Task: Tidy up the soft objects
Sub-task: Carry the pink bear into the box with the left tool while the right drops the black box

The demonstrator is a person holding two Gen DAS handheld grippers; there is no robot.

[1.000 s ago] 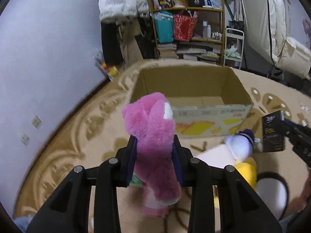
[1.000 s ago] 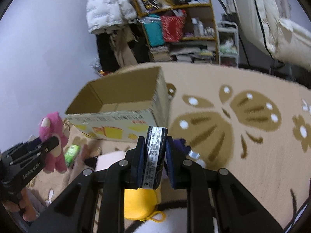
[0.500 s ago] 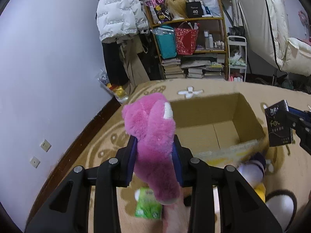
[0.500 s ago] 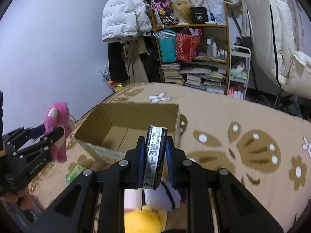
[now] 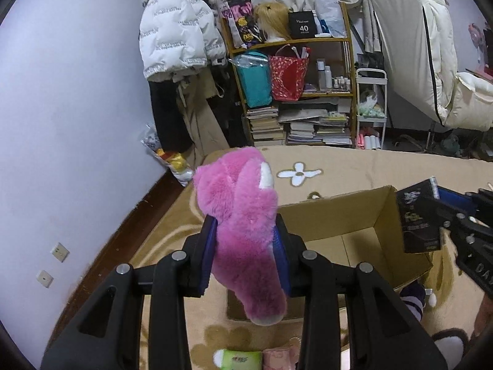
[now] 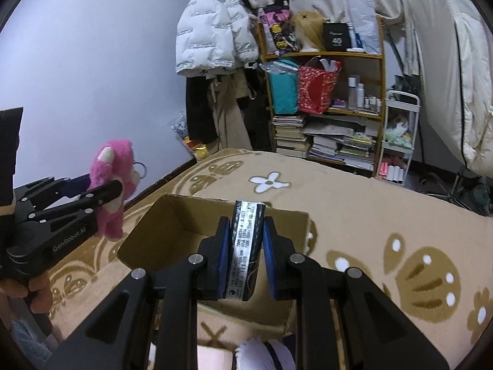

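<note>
— Both grippers are being seen higher than a second ago, now over the open brown cardboard box rather than in front of it.

— What is being held?

— A fluffy pink plush bear is being squeezed between the left gripper's narrowed jaws, beside the box's left wall. A slim black rectangular packet is being clamped edge-on by the right gripper, its jaws nearly closed, above the box's interior on the beige patterned carpet.
</note>
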